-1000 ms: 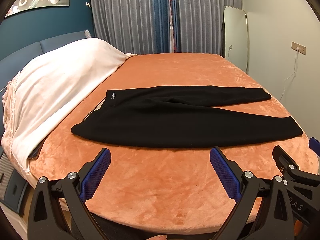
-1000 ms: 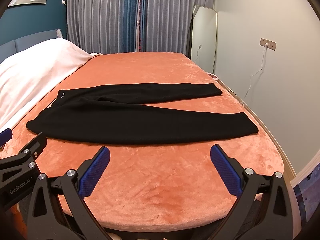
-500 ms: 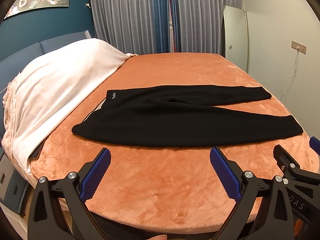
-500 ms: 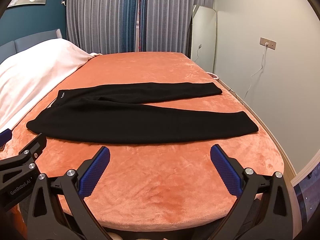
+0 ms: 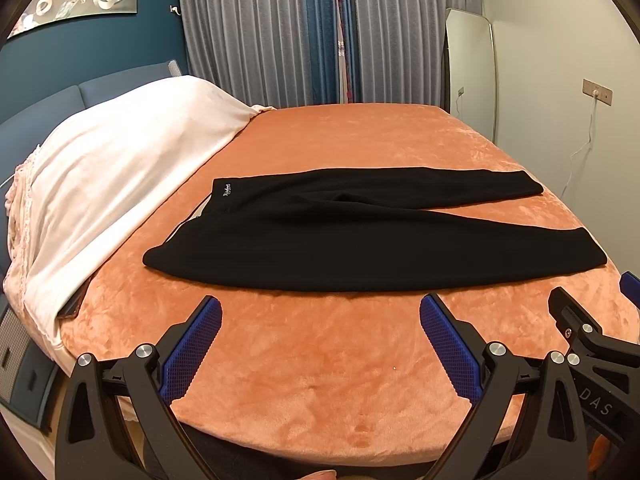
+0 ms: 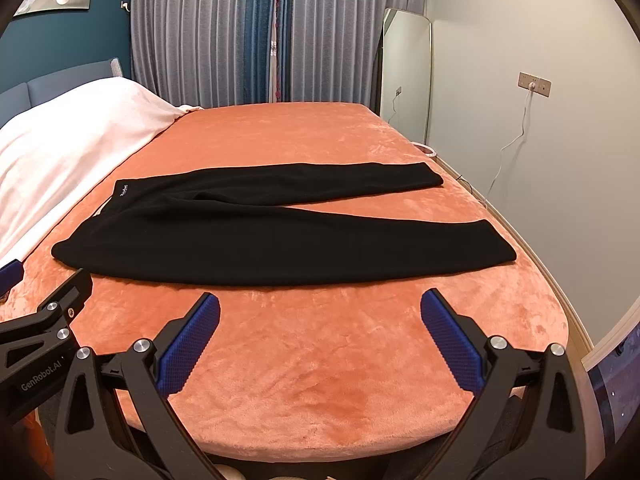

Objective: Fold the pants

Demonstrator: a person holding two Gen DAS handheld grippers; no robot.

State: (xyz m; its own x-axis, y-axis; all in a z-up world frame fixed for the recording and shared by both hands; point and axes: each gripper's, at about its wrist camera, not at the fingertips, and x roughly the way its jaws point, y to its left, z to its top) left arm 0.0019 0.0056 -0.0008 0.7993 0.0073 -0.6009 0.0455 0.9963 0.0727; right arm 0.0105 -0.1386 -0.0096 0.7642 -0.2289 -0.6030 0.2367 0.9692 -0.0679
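Black pants (image 5: pixel 340 236) lie flat across the orange bed cover (image 5: pixel 320 360), waistband at the left, both legs running right and parted at the cuffs. They also show in the right wrist view (image 6: pixel 280 236). My left gripper (image 5: pixel 320 320) is open and empty, above the bed's near edge, short of the pants. My right gripper (image 6: pixel 320 320) is open and empty, likewise short of the near leg. Each gripper shows at the edge of the other's view.
A white blanket (image 5: pixel 100 184) covers the bed's left side by the blue headboard. Grey and blue curtains (image 5: pixel 320 32) hang behind. A mirror (image 6: pixel 404 76) leans on the right wall, with a socket and cable (image 6: pixel 528 92). The bed's right edge drops off near the cuffs.
Almost nothing has changed. Both grippers stay open; the views shift only very slightly. The pants have not moved.
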